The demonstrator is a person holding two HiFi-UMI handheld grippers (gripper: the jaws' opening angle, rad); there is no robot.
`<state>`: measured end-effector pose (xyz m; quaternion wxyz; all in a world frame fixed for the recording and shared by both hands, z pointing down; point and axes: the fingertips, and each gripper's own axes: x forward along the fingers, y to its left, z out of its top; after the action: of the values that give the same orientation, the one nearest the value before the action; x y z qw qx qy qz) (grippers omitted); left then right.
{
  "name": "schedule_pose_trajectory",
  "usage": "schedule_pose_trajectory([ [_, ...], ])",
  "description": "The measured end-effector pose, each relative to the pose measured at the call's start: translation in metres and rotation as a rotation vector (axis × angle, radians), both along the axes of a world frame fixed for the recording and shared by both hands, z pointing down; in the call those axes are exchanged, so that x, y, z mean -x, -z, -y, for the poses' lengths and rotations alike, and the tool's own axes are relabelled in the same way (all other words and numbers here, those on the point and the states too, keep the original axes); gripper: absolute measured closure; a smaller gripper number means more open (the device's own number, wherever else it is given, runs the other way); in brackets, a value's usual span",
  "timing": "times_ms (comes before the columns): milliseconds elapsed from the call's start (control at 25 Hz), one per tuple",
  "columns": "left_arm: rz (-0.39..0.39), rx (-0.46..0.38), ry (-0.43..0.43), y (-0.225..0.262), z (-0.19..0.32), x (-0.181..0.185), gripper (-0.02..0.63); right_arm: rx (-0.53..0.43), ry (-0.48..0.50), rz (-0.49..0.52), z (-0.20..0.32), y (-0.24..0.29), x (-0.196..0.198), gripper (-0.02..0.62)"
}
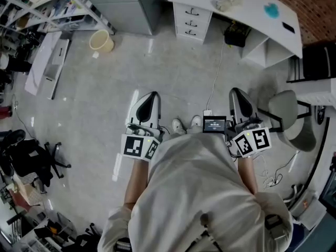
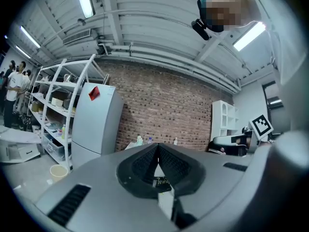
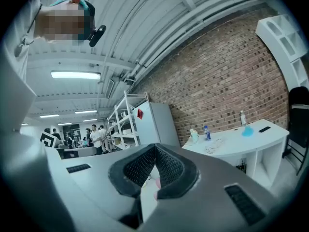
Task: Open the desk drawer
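Note:
A white desk (image 1: 252, 7) stands at the far side of the room against a brick wall, with a stack of drawers (image 1: 192, 21) at its left end. All the drawers look closed. I stand well back from it on the grey floor. My left gripper (image 1: 147, 103) and right gripper (image 1: 240, 100) are held level in front of me, both shut with nothing between the jaws. In the right gripper view the desk (image 3: 241, 139) shows at the right, beyond the shut right gripper (image 3: 154, 151). The left gripper (image 2: 158, 151) points toward the brick wall.
A grey cabinet (image 1: 123, 4) stands left of the desk, a beige bucket (image 1: 101, 41) on the floor near it. Metal shelving (image 1: 47, 4) fills the left. A grey chair (image 1: 289, 117) sits at my right. A white cable (image 1: 214, 83) runs along the floor. Several people (image 3: 94, 137) stand far off.

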<state>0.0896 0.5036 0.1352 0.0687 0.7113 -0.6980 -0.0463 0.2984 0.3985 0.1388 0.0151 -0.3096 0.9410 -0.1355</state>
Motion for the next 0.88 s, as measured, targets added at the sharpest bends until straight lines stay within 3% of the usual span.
schedule_pose_trajectory([
  [240, -0.004, 0.009, -0.001, 0.004, 0.011, -0.011, 0.598, -0.014, 0.014, 0.022, 0.013, 0.009, -0.010, 0.569],
  [640, 0.017, 0.008, -0.032, 0.006, 0.043, -0.062, 0.598, 0.012, 0.011, 0.054, 0.039, -0.001, -0.056, 0.569],
  [880, 0.002, 0.021, -0.008, -0.002, 0.052, -0.066, 0.598, -0.028, 0.028, 0.008, 0.047, -0.003, -0.064, 0.569],
])
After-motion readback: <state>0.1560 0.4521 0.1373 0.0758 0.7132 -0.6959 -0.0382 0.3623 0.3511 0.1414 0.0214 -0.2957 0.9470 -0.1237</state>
